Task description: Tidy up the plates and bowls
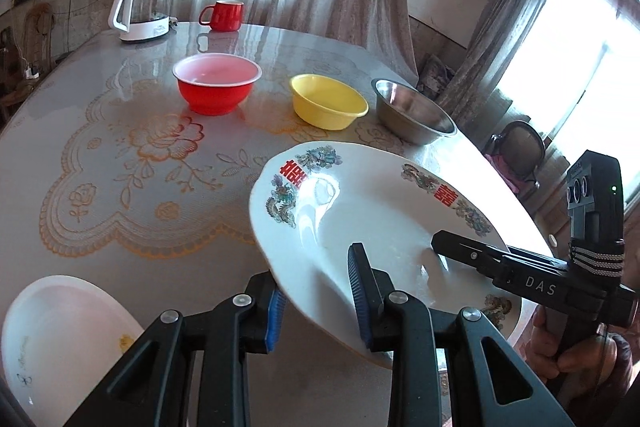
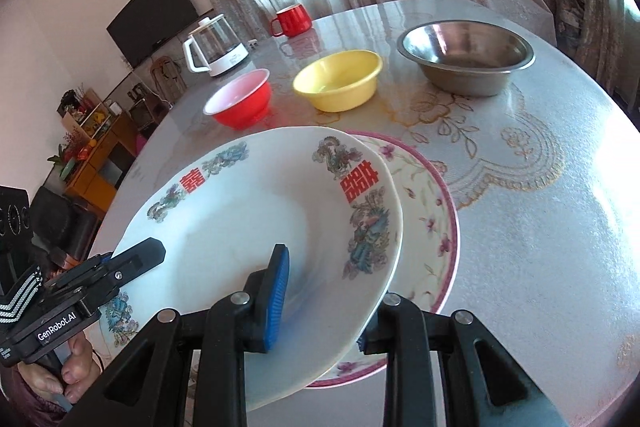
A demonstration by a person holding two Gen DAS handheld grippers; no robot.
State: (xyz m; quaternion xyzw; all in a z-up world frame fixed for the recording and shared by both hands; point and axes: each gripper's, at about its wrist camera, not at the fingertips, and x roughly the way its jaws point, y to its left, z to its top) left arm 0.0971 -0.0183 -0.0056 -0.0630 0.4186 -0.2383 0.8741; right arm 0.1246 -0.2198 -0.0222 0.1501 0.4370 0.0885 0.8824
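A white plate with dragon motifs and red characters hangs tilted over the table, gripped on opposite rims. My left gripper is shut on its near rim, one blue pad above and one below. My right gripper is shut on the other rim the same way. Each gripper shows in the other's view: the right gripper and the left gripper, with a hand below each. A pink-rimmed floral plate lies on the table, partly under the held plate. A white plate lies at lower left.
A red bowl, a yellow bowl and a steel bowl stand in a row further back. Behind them are a red mug and a glass kettle. The round table has lace-patterned cover.
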